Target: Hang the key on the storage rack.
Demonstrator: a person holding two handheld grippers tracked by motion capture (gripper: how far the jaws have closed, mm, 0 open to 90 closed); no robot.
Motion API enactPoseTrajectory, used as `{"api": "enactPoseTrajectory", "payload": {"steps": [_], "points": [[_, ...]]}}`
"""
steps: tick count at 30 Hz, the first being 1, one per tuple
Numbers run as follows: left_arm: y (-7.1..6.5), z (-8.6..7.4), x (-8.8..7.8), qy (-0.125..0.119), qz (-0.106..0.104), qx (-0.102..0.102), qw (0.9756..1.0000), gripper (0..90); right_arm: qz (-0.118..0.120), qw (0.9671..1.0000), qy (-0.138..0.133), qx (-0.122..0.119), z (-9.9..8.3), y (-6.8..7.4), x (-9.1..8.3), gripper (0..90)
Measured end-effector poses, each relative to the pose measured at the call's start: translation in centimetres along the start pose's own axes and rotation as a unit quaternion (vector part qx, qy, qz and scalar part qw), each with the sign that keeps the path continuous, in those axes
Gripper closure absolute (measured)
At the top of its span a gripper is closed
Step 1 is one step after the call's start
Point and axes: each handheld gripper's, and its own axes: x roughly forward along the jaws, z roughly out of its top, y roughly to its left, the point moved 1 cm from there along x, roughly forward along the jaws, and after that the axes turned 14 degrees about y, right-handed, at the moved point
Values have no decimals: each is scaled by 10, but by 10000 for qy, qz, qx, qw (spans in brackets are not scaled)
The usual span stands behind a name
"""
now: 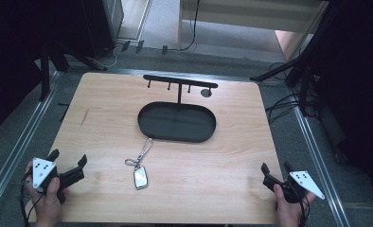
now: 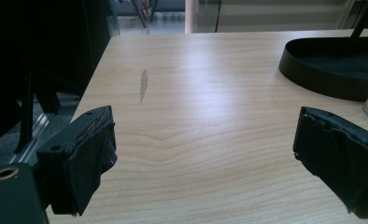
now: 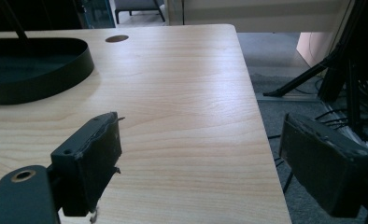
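Both the left gripper (image 1: pixel 69 161) and right gripper (image 1: pixel 275 167) hold their fingers spread wide, gripping nothing.

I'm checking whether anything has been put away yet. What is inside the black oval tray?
The black oval tray looks empty apart from the stand's post rising from its far side. The keychain lies on the table in front of it.

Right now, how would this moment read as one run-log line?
left gripper: open, near-left corner | right gripper: open, near-right corner | keychain: flat on table, ungrasped, before tray | tray with hook stand: empty
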Motion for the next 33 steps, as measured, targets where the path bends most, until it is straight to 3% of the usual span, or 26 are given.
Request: {"api": "enactPoseTrajectory", "payload": {"steps": [5,6,10,15,16,17,18,19,20,21,24,27,33], "points": [[-3,6,-2,64,-45,123,9999,63,44,9999,-8,137,0,-3,0,134],[-5,12,-6,33,-156,136,9998,63,16,10000,20,96,0,-2,0,135],[-11,22,-11,26,-225,204,9995,63,-17,10000,32,28,0,0,0,136],[-29,37,-14,105,-390,380,9985,63,-12,9999,64,101,0,0,1,139],[-38,42,-14,121,-472,472,9977,63,-7,9999,114,18,0,2,1,138],[-38,42,-14,121,-472,472,9977,63,-7,9999,114,18,0,2,1,138],[-49,46,-14,164,-551,626,9964,63,-26,9999,105,-89,-1,5,0,138],[-49,46,-14,164,-551,626,9964,63,-26,9999,105,-89,-1,5,0,138],[-59,52,-13,215,-677,738,9947,63,-134,9995,95,-258,-2,8,0,138],[-59,52,-13,215,-677,738,9947,64,-144,9994,89,-304,-2,10,1,138],[-77,64,-10,385,-792,785,9930,63,-144,9989,96,-432,-2,12,1,138],[-85,69,-8,472,-852,848,9916,63,-123,9988,91,-463,-2,13,1,138],[-108,84,-4,723,-1014,1072,9864,63,-110,9988,26,-468,-2,13,0,138]]}}
